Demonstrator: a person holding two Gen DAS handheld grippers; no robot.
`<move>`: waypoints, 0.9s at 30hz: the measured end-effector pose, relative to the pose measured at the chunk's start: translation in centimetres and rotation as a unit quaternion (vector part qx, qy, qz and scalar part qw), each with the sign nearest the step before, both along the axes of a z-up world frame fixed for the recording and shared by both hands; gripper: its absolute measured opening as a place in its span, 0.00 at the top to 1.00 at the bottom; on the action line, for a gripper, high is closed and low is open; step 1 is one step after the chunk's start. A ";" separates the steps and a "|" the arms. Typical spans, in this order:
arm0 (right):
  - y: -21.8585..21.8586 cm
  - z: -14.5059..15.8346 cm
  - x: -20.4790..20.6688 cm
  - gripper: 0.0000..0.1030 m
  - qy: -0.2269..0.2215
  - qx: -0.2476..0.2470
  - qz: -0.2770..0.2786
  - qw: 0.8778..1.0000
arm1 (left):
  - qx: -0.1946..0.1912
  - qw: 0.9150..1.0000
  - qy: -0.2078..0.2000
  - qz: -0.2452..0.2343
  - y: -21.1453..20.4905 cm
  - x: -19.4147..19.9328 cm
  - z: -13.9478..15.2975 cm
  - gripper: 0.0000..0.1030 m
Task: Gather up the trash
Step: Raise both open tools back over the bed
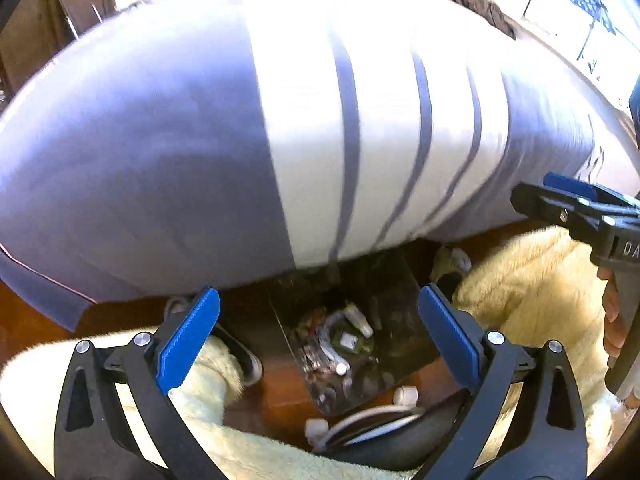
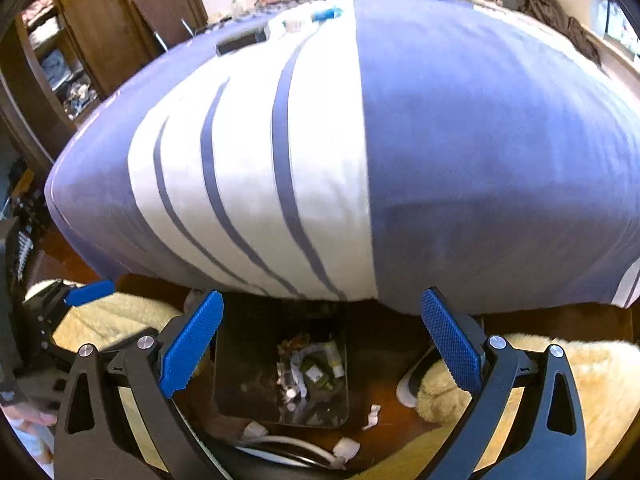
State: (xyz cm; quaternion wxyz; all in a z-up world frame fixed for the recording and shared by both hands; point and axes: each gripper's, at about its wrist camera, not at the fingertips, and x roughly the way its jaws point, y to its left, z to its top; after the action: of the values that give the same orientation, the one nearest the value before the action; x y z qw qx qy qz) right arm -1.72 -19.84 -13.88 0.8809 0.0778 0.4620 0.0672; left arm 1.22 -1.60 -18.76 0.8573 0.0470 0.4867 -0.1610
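- My left tongs: blue pads spread wide, nothing between them, hovering above the bin.
- My right tongs: likewise spread wide and empty, above the same bin; in the left view they also show at the right edge, in my hand.
- Bin: dark, open-topped, standing on the wooden floor at the foot of the bed, directly below both pairs of tongs.
- Trash: crumpled wrappers, paper scraps and small tubes lying in the bottom of the bin.
- Paper scrap: a white twisted piece on the floor just beside the bin, outside it.
- Bed: covered with a blue and white striped cover, filling the upper part of both views.
- Fleecy rug: cream-coloured, on either side of the bin.
- White cable: with plugs, near the bin's closest edge.
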 end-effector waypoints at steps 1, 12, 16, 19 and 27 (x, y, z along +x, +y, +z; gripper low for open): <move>0.0 0.5 0.0 0.04 -0.007 -0.003 0.001 1.000 | 0.000 1.000 -0.010 0.003 0.2 0.1 0.8 0.08; 0.3 6.0 2.6 0.04 -0.078 -0.027 0.005 0.997 | 0.007 0.996 -0.081 0.042 2.0 3.4 6.7 0.08; 0.3 7.3 4.3 0.04 -0.090 -0.033 0.004 0.995 | 0.010 0.994 -0.092 0.054 2.9 5.3 7.8 0.08; 0.5 7.6 5.9 0.04 -0.093 -0.037 0.002 0.995 | 0.014 0.993 -0.098 0.060 3.3 6.9 8.3 0.08; 0.5 7.6 10.9 0.04 -0.093 -0.041 -0.011 0.995 | 0.020 0.993 -0.104 0.053 2.5 11.2 9.1 0.08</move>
State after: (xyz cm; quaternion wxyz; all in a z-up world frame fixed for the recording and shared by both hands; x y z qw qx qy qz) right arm 9.13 -19.37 -6.23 0.9233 0.0397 0.3793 0.0455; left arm 12.42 0.86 -9.66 0.9096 0.0547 0.3996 -0.0994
